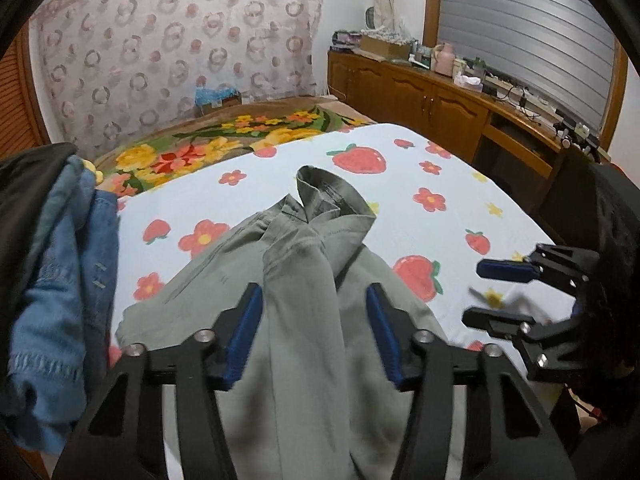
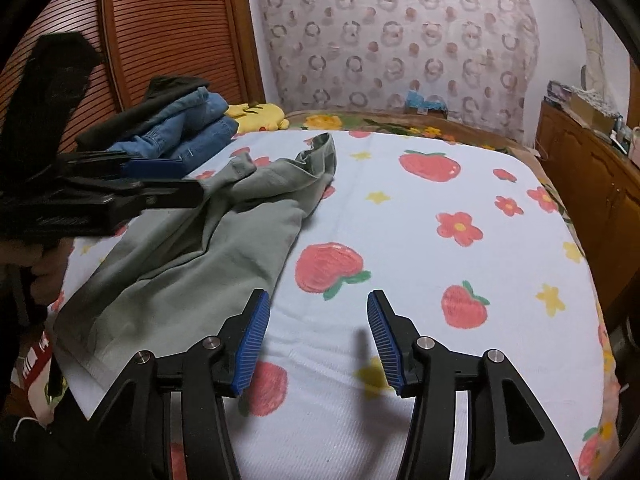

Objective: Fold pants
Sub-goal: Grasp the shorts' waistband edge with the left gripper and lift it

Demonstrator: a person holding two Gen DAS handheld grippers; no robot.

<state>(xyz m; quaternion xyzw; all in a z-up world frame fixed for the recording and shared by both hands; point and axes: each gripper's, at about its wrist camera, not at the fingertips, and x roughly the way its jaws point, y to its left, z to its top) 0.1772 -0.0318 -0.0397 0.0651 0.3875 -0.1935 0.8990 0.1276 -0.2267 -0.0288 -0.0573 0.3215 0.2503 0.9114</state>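
Grey-green pants (image 1: 296, 280) lie crumpled on a white sheet with strawberries and flowers (image 1: 400, 184); the waistband end points away, toward the far side of the bed. My left gripper (image 1: 314, 300) is open, its blue pads either side of a raised fold of the pants, not closed on it. My right gripper (image 2: 318, 312) is open and empty over the bare sheet (image 2: 400, 240), just right of the pants (image 2: 224, 240). It shows at the right in the left wrist view (image 1: 480, 292). The left gripper shows at the left in the right wrist view (image 2: 192, 180).
A pile of blue jeans and dark clothes (image 2: 180, 128) sits at the bed's left side, with a yellow plush toy (image 2: 260, 114) behind it. A flowered blanket (image 1: 208, 148) lies beyond the sheet. A wooden cabinet (image 1: 420, 96) with clutter runs along the right.
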